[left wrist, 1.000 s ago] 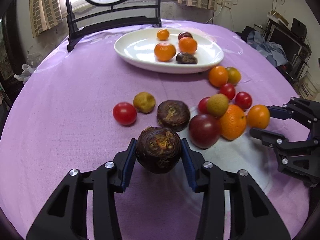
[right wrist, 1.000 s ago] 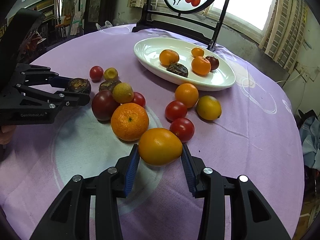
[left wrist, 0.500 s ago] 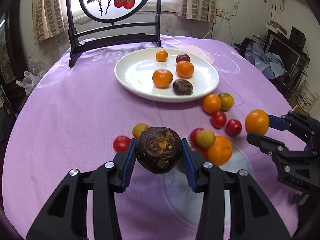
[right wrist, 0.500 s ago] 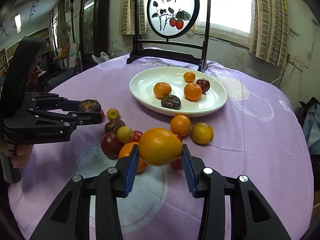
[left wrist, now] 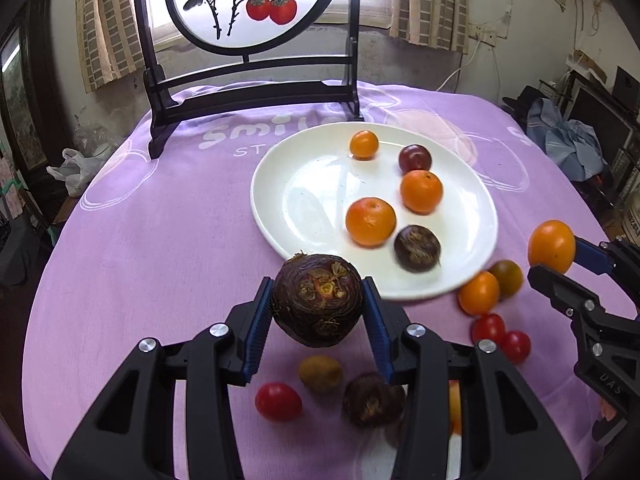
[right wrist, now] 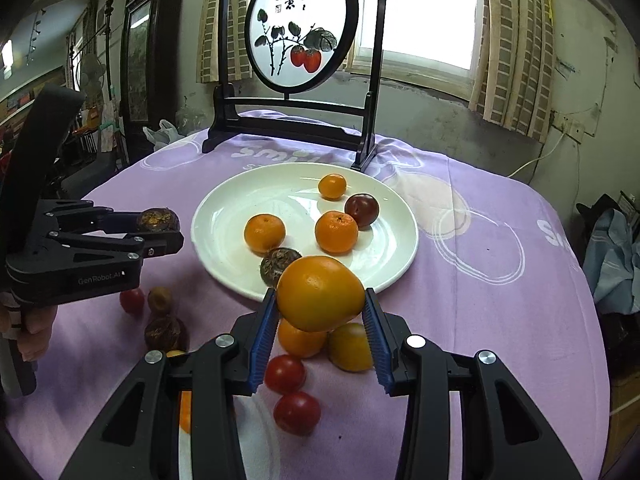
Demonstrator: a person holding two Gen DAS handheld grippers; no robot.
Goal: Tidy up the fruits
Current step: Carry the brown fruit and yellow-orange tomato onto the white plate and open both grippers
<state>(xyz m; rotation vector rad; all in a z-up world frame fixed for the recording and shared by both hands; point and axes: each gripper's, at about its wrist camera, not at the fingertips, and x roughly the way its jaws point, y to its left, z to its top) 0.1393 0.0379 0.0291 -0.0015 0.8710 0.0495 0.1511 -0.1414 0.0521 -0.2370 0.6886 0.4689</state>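
Observation:
My left gripper is shut on a dark brown water chestnut, held in the air just short of the near rim of the white plate. My right gripper is shut on an orange fruit, held above the table at the plate's near rim. The plate holds several fruits: oranges, a dark plum and a water chestnut. Loose tomatoes, oranges and chestnuts lie on the purple cloth below both grippers.
A black-framed round painted screen stands on the table's far side behind the plate. The round table's purple cloth drops off at the edges. Room clutter lies to the right beyond the table.
Both grippers have risen and moved forward toward the plate, each keeping its fruit. The loose fruit pile now sits beneath and behind the fingers.

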